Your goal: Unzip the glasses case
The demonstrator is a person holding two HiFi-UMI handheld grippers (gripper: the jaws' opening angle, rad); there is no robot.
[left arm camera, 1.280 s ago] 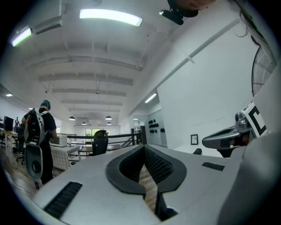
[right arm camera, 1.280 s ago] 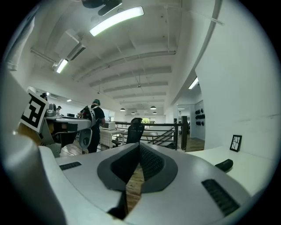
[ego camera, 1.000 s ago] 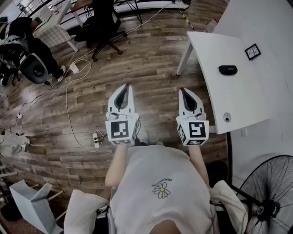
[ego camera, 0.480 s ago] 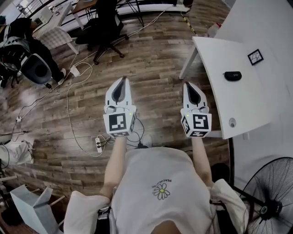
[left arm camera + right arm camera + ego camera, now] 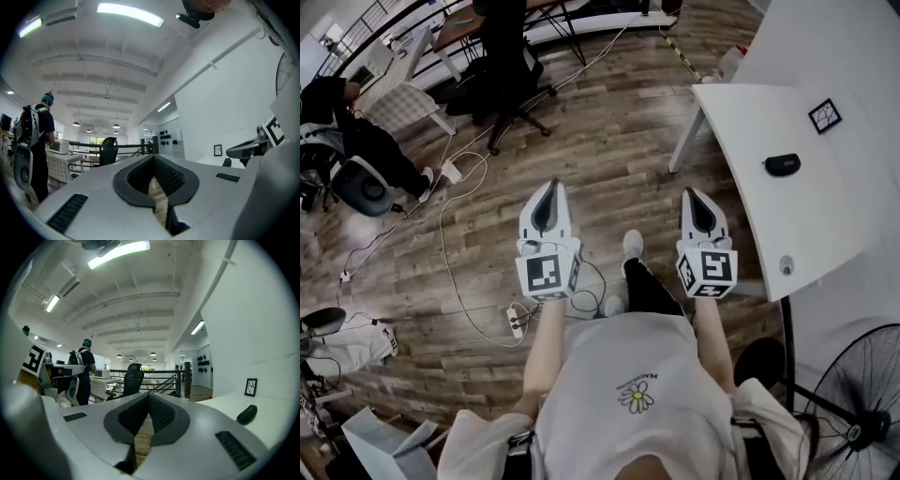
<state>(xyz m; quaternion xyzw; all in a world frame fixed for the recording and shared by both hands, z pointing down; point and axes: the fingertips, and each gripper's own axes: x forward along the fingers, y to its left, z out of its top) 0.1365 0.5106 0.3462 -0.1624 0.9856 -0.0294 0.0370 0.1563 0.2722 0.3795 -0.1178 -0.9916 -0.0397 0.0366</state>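
The person has stepped toward the counter [image 5: 741,141] since the earlier frames. A shoe [image 5: 632,244] and a dark trouser leg have come into sight between the two grippers, and the counter's edge lies closer to the right gripper [image 5: 691,193] than it did. The left gripper [image 5: 551,186] has come forward with it.

Both grippers are held out level over the wooden floor [image 5: 609,131], short of the counter. The right one is just off the counter's long edge and the left one is farther out from that edge. In each gripper view the jaws are together at the tips with nothing between them. Only floorboards show through the slot behind the tips.

The glasses case [image 5: 782,164], a small dark oval, lies on the counter top toward the wall side, well apart from both grippers. It looks zipped shut, though it is too small in the frame to be sure. In the right gripper view it lies on the counter off to the right of the jaws. A small black-framed square [image 5: 824,115] is on the counter beyond the case, nearer the wall. A round fitting [image 5: 786,265] sits at the counter's near edge. A standing fan [image 5: 853,394] is just past the counter's near end.
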